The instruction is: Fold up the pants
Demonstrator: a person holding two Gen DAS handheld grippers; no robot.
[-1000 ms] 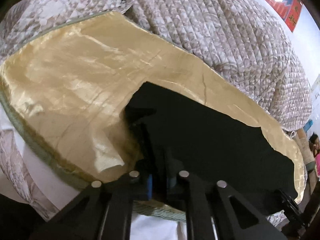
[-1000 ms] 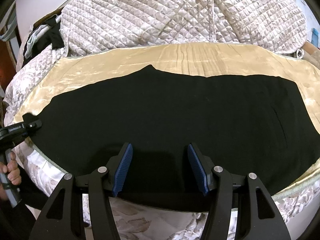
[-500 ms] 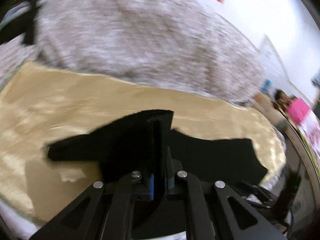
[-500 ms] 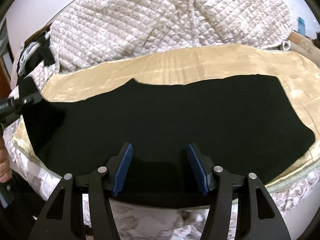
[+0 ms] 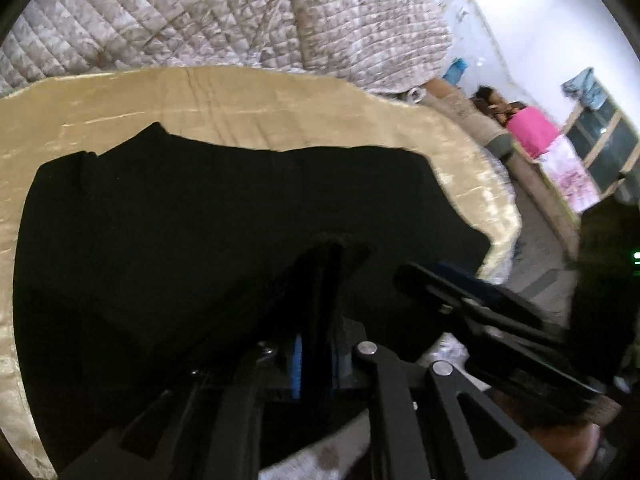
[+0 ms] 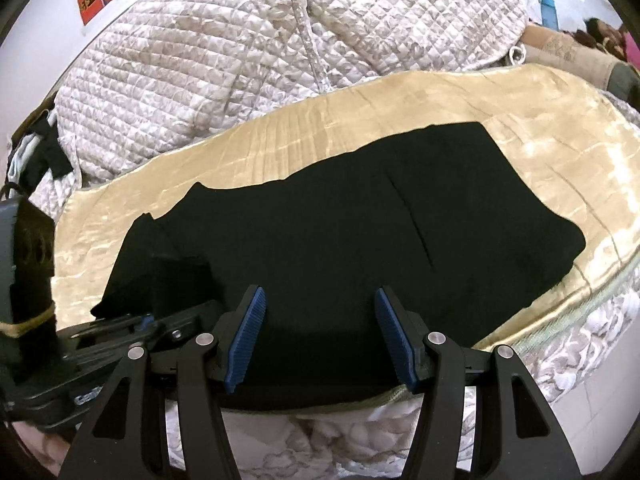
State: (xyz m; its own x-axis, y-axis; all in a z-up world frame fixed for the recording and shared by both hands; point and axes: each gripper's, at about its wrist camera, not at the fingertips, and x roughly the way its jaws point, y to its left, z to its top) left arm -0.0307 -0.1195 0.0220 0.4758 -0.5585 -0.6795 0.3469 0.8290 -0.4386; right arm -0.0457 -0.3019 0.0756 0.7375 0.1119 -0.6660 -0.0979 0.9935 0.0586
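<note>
Left wrist view shows the black fabric pants [image 5: 224, 216] lying flat on a shiny gold satin sheet [image 5: 248, 108] spread over the bed, with a pale quilted comforter [image 5: 224, 16] heaped behind; their long axis runs left to right across the frame, and one end appears folded over onto the rest. The left hand-held gripper [image 5: 320, 304] sits at the near edge with a narrow gap between its fingers; its jaws are opening, and a fold of black cloth stands between them, though whether the pads press on it is too dark to tell. In the right wrist view the right hand-held gripper [image 6: 320, 336] hovers over the near hem with its blue ribbed pads [image 6: 250, 336] well apart and nothing clamped; the pants [image 6: 360, 240] spread away from it toward the far right, where the free end lies. The left hand-held gripper [image 6: 120, 326] shows there just beside it, at the doubled-over end; so the right one is judged nearer the unfolded stretch, and the next fold probably turns on taking that far end across the long axis.
</note>
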